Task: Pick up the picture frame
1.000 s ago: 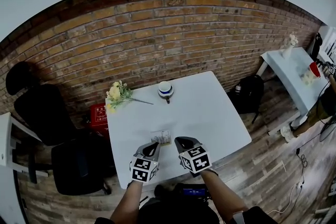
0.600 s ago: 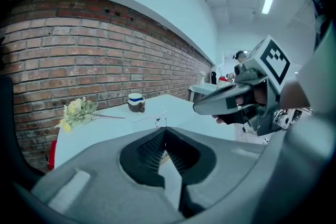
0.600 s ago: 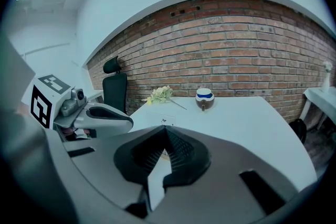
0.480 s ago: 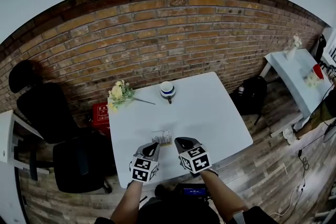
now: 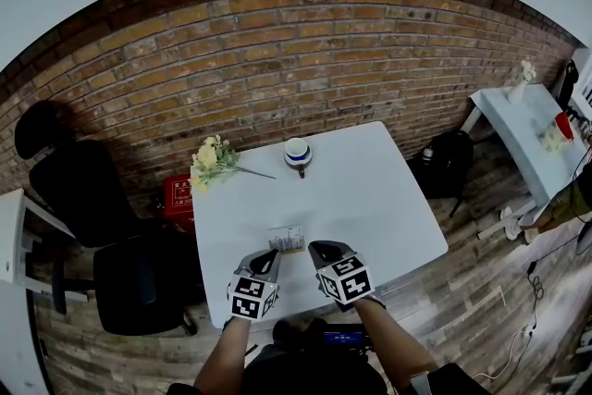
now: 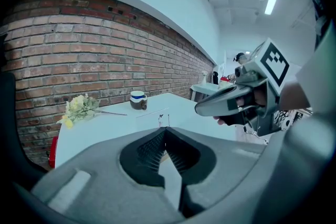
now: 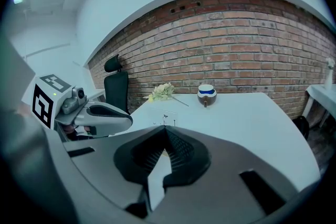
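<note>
The picture frame (image 5: 286, 240), small and clear with a pale print, sits on the white table (image 5: 370, 199) near its front edge. It also shows in the left gripper view just beyond the jaw tips, as a thin clear frame (image 6: 163, 117), and as the same frame (image 7: 165, 118) in the right gripper view. My left gripper (image 5: 269, 256) is just short of it on the near left, shut and empty. My right gripper (image 5: 320, 249) is beside the frame on the near right, also shut with nothing in it. Neither touches the frame.
A bunch of yellow flowers (image 5: 214, 160) and a white cup with a blue band (image 5: 296, 154) lie at the table's far side. Black office chairs (image 5: 83, 194) and a red box (image 5: 178, 196) stand left. A black backpack (image 5: 444, 164) and a second white table (image 5: 523, 120) are to the right.
Both grippers and the frame stay where they were. Only the head view has shifted slightly.
</note>
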Demonstrator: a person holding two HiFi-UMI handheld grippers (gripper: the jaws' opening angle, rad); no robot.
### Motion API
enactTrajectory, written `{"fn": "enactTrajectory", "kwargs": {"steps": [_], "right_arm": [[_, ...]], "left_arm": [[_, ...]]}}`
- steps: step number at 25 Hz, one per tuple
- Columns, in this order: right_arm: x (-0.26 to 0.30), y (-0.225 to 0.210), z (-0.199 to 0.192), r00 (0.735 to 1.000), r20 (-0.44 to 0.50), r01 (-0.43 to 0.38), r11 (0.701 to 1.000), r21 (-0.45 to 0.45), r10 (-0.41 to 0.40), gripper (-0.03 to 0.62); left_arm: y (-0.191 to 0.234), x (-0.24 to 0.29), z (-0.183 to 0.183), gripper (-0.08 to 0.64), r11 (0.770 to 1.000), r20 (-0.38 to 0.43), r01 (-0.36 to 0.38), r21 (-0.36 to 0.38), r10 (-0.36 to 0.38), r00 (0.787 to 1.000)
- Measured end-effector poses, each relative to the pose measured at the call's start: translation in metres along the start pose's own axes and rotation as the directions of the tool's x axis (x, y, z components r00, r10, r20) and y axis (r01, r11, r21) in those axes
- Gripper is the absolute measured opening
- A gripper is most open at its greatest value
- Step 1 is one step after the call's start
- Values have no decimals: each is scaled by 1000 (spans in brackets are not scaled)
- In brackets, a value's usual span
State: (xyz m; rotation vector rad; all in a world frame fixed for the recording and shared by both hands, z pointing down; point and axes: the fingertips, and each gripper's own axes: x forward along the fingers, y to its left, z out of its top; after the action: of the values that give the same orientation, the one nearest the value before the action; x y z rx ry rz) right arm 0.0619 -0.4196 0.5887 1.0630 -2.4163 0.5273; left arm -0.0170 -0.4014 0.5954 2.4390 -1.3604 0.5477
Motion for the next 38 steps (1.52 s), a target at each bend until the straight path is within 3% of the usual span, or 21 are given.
{"fn": "enactTrajectory", "kwargs": {"steps": [11, 14, 18, 22, 32, 38], "right_arm": [[31, -14, -7, 1000, -19, -16, 1000, 27, 17, 10], [44, -19, -18, 999, -37, -30, 998, 50, 32, 65], [63, -22, -32, 997, -57, -50, 996, 67, 54, 114], [80, -22, -47, 994, -80, -71, 995, 70, 77, 160], [104, -26, -73, 988, -127, -77, 994, 74, 86, 161], [109, -26, -75, 989, -125, -74, 994, 79, 83, 152]], "left_arm": [[34, 17, -11, 12, 997, -22, -63, -40, 62, 998], [42, 26, -19, 20, 995, -34, -85, -55, 84, 996], [49, 38, -35, 131, 993, -61, -88, -74, 83, 995], [47, 51, -56, 149, 995, -111, -76, -70, 68, 991], [45, 74, -83, 149, 995, -189, -86, -50, 75, 979], [48, 78, -83, 147, 995, -190, -85, -43, 75, 979]]}}
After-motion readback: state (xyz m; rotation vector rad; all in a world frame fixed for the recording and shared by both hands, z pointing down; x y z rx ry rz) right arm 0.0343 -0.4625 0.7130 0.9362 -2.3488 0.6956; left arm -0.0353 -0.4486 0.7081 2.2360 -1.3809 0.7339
